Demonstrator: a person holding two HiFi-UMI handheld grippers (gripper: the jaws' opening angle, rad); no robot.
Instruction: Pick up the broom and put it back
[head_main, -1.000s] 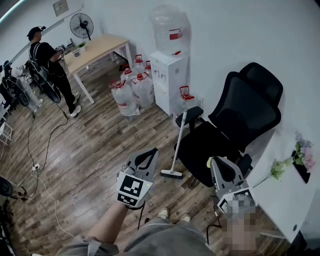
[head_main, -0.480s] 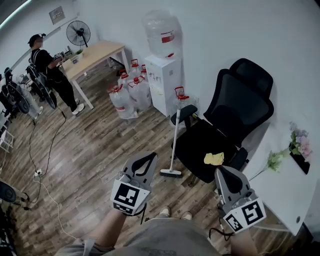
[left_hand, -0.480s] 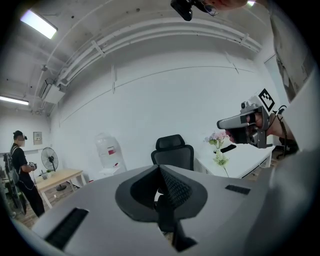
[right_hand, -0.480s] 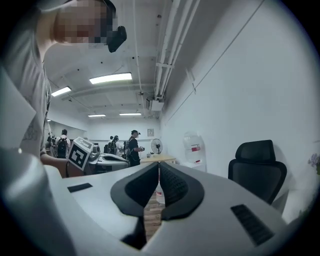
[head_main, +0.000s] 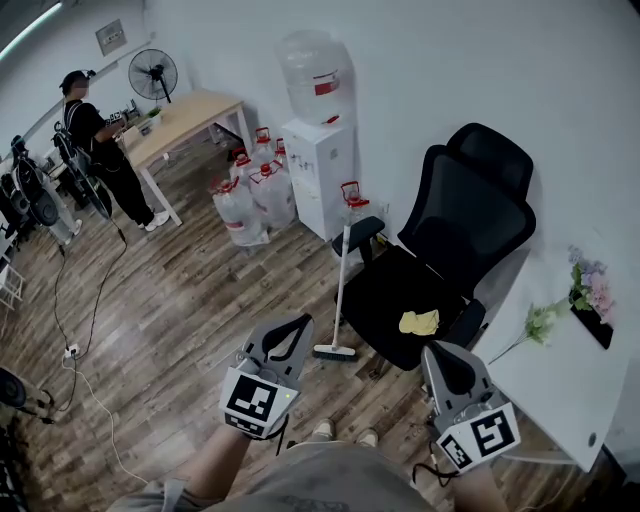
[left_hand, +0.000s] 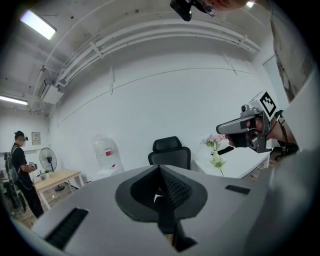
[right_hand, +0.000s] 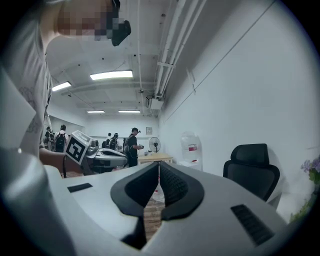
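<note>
A broom with a white handle stands on the wood floor. Its brush head rests on the floor and its handle top leans against the armrest of a black office chair. My left gripper hovers just left of the brush head, apart from it, jaws shut and empty. My right gripper hangs in front of the chair seat, also shut with nothing in it. In the left gripper view the shut tips point toward the chair. The right gripper view shows its closed tips and no broom.
A yellow cloth lies on the chair seat. A water dispenser and several water jugs stand by the wall. A white desk with flowers is at right. A person stands by a wooden table; cables cross the floor.
Both grippers drifted a little and the view shifted. The right gripper no longer covers the chair seat, so the yellow cloth shows. The broom has not moved.
</note>
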